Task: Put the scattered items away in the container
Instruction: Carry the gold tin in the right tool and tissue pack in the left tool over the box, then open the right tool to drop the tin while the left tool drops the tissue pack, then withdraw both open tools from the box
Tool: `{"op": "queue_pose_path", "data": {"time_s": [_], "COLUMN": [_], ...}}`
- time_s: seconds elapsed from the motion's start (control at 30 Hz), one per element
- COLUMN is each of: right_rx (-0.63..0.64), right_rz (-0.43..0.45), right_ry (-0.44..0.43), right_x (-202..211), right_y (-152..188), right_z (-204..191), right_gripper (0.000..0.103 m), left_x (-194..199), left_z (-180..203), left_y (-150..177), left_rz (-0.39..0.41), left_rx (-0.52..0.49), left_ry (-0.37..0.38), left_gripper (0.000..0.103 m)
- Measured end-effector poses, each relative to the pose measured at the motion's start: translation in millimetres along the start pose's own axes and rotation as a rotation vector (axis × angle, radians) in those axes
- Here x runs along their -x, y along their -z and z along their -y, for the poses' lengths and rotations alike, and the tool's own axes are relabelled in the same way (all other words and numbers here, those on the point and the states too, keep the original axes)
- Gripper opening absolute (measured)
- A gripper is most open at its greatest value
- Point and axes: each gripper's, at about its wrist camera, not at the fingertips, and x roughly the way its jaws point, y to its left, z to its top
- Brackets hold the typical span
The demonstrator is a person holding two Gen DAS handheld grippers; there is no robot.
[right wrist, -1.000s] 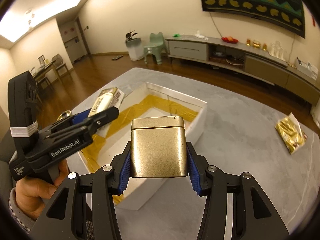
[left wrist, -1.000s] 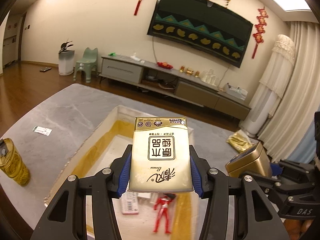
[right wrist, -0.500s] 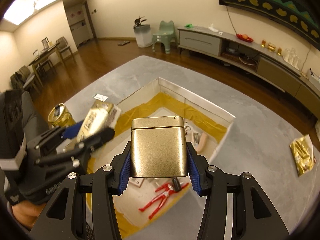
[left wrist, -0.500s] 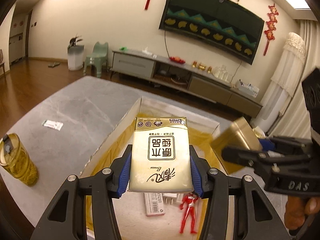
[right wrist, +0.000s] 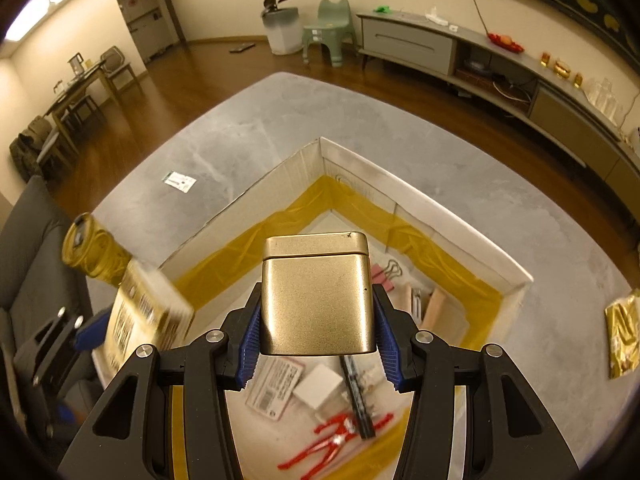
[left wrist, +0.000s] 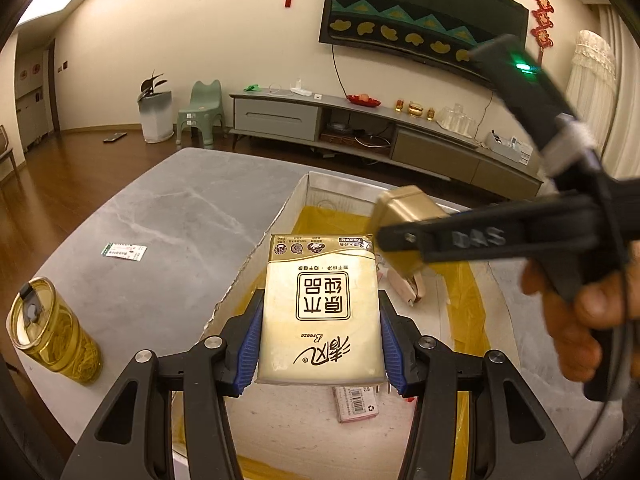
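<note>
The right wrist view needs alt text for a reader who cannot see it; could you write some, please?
The right gripper clamps a gold tin above an open white box lined with yellow tape, small items on its floor. At left, blurred, the left gripper holds a tissue pack.

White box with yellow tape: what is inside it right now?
In the white box: a red figure, barcoded packet, white block, pink binder clip. The gold tin hides the middle.

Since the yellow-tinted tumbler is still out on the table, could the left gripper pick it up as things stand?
Probably not yet: the left gripper is shut on the tissue pack, so its jaws are full. The tumbler stands unobstructed to its left.
</note>
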Motion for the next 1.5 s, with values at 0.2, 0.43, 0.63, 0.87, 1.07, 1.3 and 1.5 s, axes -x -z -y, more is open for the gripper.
{"op": "queue_pose_path", "data": {"time_s": [0.2, 0.43, 0.63, 0.87, 1.07, 1.3, 1.5], "right_rx": [0.064, 0.041, 0.037, 0.069, 0.127, 0.194, 0.210], "right_rz": [-0.019, -0.013, -0.020, -0.021, -0.014, -0.006, -0.001], "right_ry": [0.057, 0.061, 0.059, 0.066, 0.086, 0.108, 0.115], "right_x": [-30, -32, -26, -15, -1, 20, 41], "right_y": [-19, -18, -9, 1, 17, 40, 62], "right_z": [-9, 1, 3, -1, -8, -21, -24], "right_gripper": [0.053, 0.053, 0.053, 0.053, 0.053, 0.053, 0.053], "left_x": [-9, 1, 8, 12, 20, 29, 42], "left_z": [-11, -27, -30, -29, -23, -12, -3], "left_y": [1, -4, -6, -7, -8, -9, -10], "left_rz": [-0.026, 0.002, 0.025, 0.030, 0.037, 0.047, 0.069], "left_rx": [0.045, 0.132, 0.145, 0.136, 0.109, 0.080, 0.069], "left_ry": [0.007, 0.046, 0.030, 0.027, 0.032, 0.028, 0.031], "left_gripper": [0.068, 0.068, 0.068, 0.068, 0.068, 0.068, 0.068]}}
